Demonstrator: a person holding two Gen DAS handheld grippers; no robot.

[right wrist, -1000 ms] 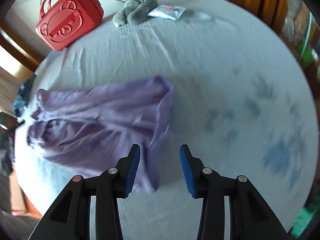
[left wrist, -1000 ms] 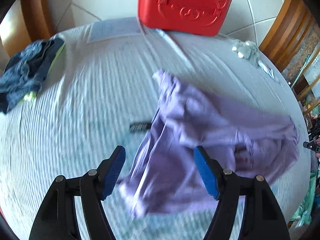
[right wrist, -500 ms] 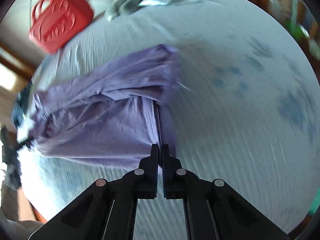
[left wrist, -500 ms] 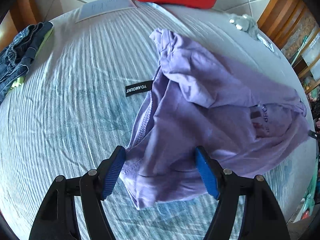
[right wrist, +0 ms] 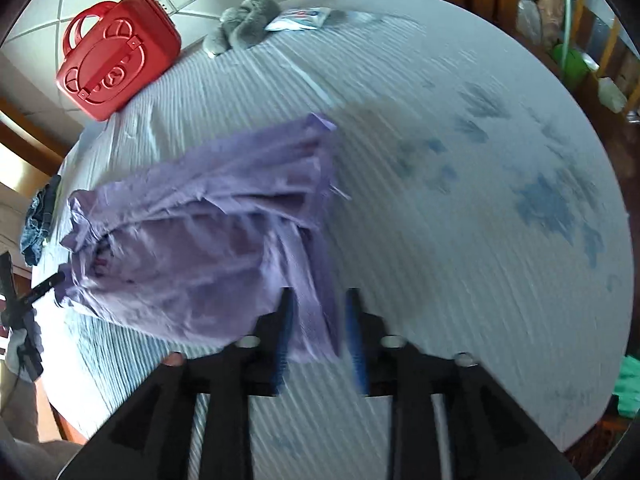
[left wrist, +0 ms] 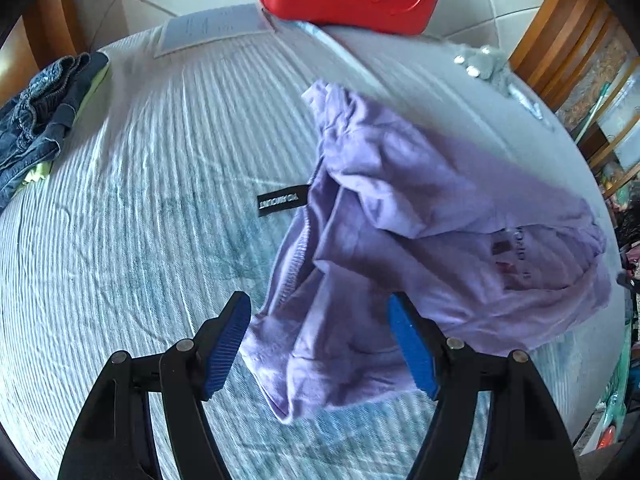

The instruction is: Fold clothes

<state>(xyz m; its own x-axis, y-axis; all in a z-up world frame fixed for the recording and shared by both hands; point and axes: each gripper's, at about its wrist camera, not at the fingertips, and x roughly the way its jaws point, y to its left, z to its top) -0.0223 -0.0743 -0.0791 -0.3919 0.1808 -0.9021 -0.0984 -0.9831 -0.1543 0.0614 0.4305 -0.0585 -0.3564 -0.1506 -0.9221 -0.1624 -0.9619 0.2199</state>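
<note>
The purple garment lies crumpled on the pale striped bed sheet, a black label projecting from its edge. The left gripper hangs over the garment's near corner with its jaws set wide apart, pads not pressing the cloth. The right gripper has its jaws opening, a strip of the garment's edge lying between them. A red case stands at the far edge of the bed.
</note>
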